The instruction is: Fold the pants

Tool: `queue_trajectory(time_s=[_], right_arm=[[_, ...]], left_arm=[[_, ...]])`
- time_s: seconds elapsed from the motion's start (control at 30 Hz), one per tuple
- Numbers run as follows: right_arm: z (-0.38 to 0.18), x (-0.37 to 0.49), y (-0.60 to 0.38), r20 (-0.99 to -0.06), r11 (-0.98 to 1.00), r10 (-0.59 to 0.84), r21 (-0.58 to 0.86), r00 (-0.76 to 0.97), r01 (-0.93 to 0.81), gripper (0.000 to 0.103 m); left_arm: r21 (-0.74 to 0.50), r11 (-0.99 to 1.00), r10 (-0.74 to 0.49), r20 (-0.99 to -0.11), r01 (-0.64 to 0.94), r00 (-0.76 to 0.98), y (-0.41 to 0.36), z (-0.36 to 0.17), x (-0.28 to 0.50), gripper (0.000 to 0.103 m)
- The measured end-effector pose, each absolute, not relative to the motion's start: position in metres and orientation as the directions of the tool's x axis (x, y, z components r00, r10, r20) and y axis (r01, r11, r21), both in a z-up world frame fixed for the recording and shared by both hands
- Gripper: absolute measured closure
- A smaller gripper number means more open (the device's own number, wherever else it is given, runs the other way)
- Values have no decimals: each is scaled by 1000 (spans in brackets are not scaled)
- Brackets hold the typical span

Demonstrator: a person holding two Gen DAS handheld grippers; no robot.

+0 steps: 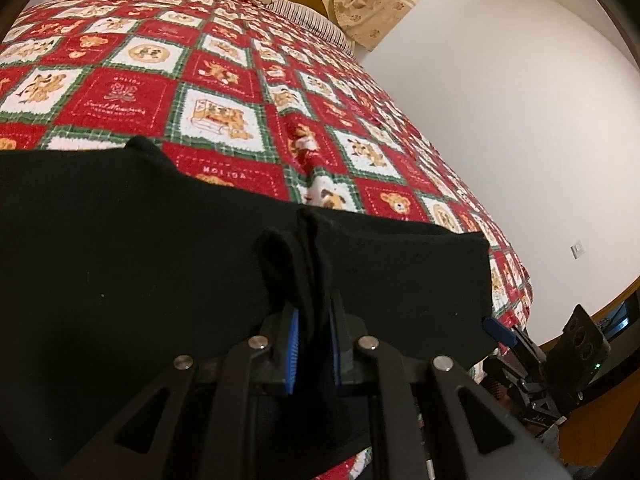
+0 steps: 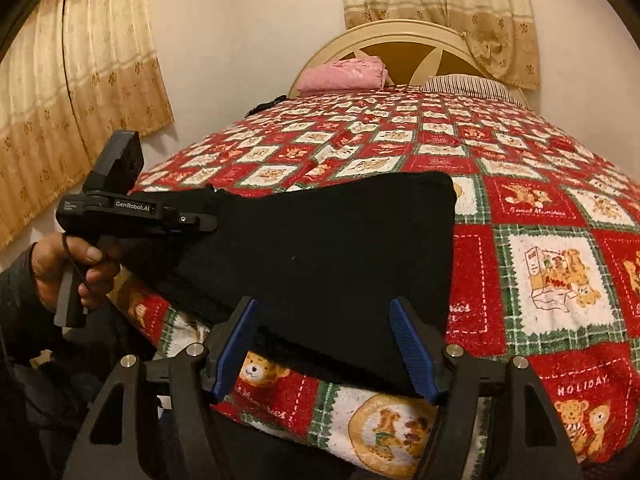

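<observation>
The black pants [image 2: 320, 256] lie folded on the red patchwork bedspread [image 2: 540, 208] near the bed's foot edge. My left gripper [image 1: 314, 320] is shut on a bunched fold of the pants [image 1: 160, 260] at their edge; in the right wrist view the left gripper [image 2: 200, 216] grips the pants' left end, held by a hand. My right gripper [image 2: 324, 340] is open, its blue pads either side of the pants' near edge, holding nothing. The right gripper's blue fingertip [image 1: 498, 330] shows by the pants' right corner.
A pink pillow [image 2: 344, 74] and a striped pillow [image 2: 468, 84] lie at the headboard [image 2: 400, 46]. Curtains [image 2: 72, 92] hang on the left wall. A white wall [image 1: 520, 120] runs beside the bed. The bedspread [image 1: 240, 80] stretches beyond the pants.
</observation>
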State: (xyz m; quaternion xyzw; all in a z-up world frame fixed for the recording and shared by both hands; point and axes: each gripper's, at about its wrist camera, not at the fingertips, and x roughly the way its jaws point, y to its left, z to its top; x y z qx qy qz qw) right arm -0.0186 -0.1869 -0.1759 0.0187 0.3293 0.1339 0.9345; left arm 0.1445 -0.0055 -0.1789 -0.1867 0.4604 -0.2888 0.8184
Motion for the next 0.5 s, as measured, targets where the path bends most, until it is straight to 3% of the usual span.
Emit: queue_trajectory(time_s=[0.2, 0.37, 0.5], right_arm=[[-165, -21, -180, -628, 967, 237, 82, 741, -240, 32], [-140, -9, -180, -572, 967, 242, 81, 784, -240, 32], [-137, 27, -189, -563, 981, 188, 71, 804, -180, 32]], left_arm=[[-503, 800, -600, -659, 327, 454, 1, -167, 135, 77], [-412, 838, -545, -666, 358, 509, 2, -158, 126, 61], [-391, 859, -512, -692, 332, 509, 4, -169, 131, 61]])
